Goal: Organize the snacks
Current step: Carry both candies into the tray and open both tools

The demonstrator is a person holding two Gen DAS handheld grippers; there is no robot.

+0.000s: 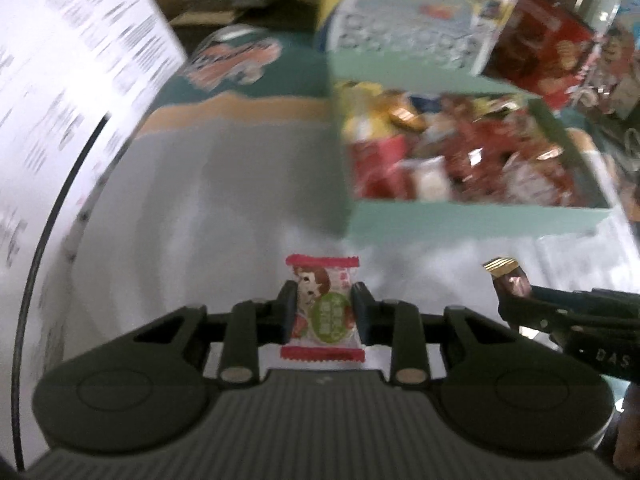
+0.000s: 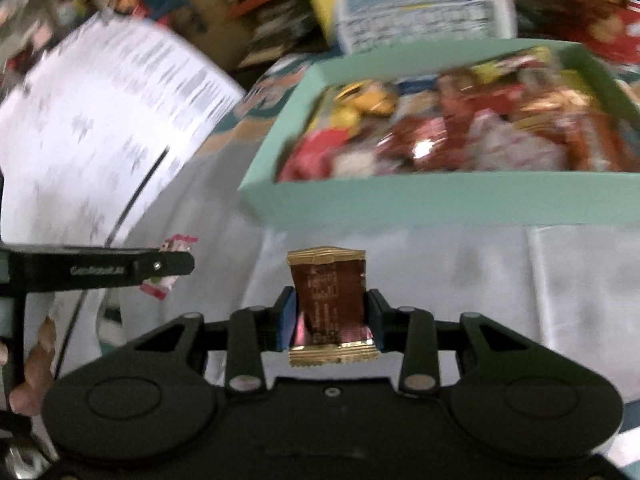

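Snacks held: 2 — L gripper (image 1: pixel 323 312) clamps red-edged candy (image 1: pixel 322 307), R gripper (image 2: pixel 330 316) brown packet (image 2: pixel 330 304); 1 green box (image 2: pixel 440 200).

My left wrist camera looks forward along my tongs, low and close, with the mint box (image 1: pixel 460 216) ahead to its right. My right camera faces that same box (image 2: pixel 440 200) nearly head-on; both share it.
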